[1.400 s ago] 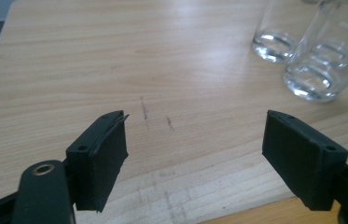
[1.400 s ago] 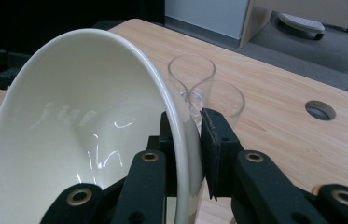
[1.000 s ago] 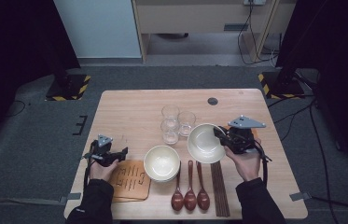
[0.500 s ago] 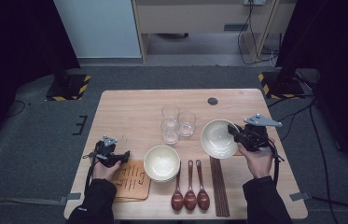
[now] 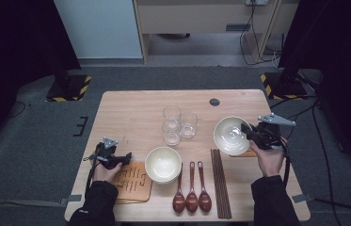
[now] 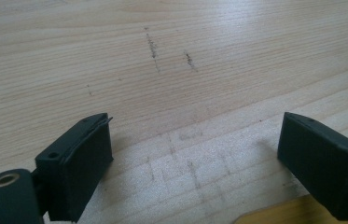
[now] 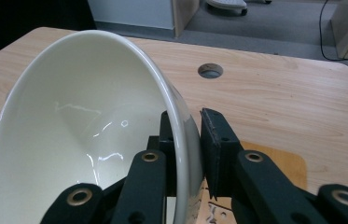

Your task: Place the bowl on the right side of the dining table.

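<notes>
Dark curtains and grey carpet surrounded a pale wooden table, and at its right side the cream bowl hung tilted, its rim clamped between the fingers of the right gripper. Beneath it lay a wooden coaster, so the step in hand looked like carrying the bowl to that coaster; the next move would call for levelling the bowl, lowering it squarely onto the wood and only then letting go. Left of the bowl stood three clear glasses, with dark chopsticks, three brown spoons and a second bowl nearer the person. At the near left, the left gripper rested by another coaster, its fingers having just spread apart with nothing between them. The right gripper view showed the fingers pinching the bowl wall inside and out, which the high view left too small to judge; the left gripper view showed bare tabletop between wide fingers.
</notes>
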A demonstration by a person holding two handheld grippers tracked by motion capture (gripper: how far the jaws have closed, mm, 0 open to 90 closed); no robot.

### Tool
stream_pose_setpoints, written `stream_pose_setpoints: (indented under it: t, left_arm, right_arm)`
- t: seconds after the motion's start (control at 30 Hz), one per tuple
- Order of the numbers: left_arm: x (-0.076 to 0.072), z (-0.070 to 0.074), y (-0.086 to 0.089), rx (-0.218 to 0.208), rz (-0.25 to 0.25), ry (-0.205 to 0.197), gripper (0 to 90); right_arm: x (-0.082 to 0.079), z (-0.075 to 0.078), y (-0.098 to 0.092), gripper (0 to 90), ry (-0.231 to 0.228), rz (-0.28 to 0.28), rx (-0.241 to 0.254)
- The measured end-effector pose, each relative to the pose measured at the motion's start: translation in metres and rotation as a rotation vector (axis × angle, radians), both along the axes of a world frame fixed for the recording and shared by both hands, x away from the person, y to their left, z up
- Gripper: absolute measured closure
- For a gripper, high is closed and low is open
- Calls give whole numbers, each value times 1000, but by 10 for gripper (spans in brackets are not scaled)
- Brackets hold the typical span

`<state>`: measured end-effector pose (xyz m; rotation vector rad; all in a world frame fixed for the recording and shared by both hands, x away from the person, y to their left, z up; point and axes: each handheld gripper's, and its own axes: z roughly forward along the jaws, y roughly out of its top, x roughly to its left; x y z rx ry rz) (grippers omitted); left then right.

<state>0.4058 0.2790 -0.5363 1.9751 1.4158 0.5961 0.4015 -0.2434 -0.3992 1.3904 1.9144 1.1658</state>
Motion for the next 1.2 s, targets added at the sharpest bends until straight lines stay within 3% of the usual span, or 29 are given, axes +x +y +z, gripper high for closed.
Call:
stream_pose_setpoints:
  t: [0.67, 1.2]
  left_arm:
    - [1, -1, 0, 5, 15, 16, 15]
    - [1, -1, 0, 5, 15, 16, 15]
  right_arm:
    - [20, -17, -26, 799, 49, -96, 11]
    - [37, -33, -38, 801, 97, -145, 1]
